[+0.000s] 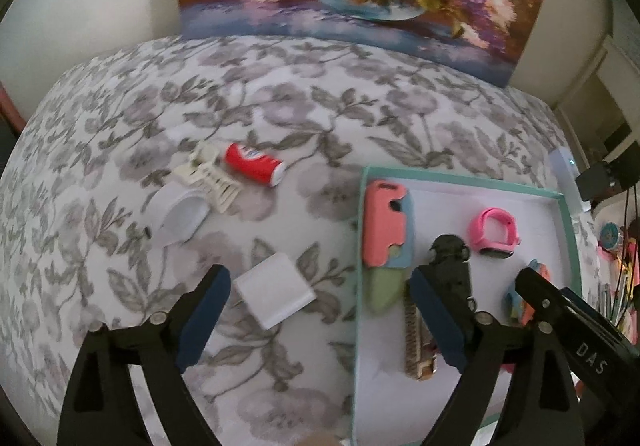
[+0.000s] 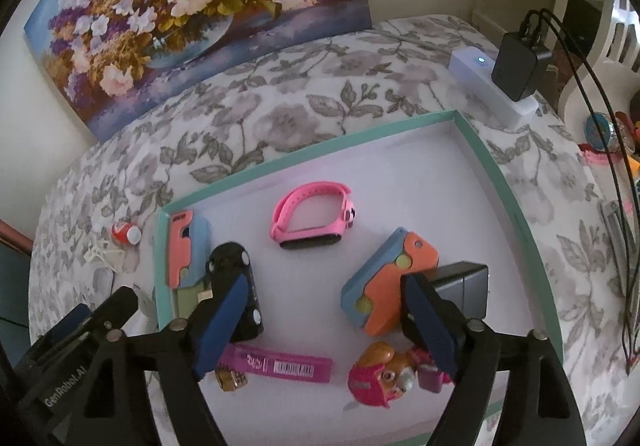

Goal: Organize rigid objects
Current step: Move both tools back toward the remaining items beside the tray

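The left gripper (image 1: 320,310), fingers spread wide, hovers above a white charger block (image 1: 276,292). The right gripper (image 2: 324,320), also wide open, hangs over the teal tray (image 2: 516,205) near a pink smartwatch (image 2: 312,219).

A floral painting (image 2: 192,17) leans against the wall behind the bed's leaf-print bedspread (image 1: 280,93). A black charger (image 2: 518,67) sits plugged into a white power strip (image 2: 488,85) with 1 blue light.
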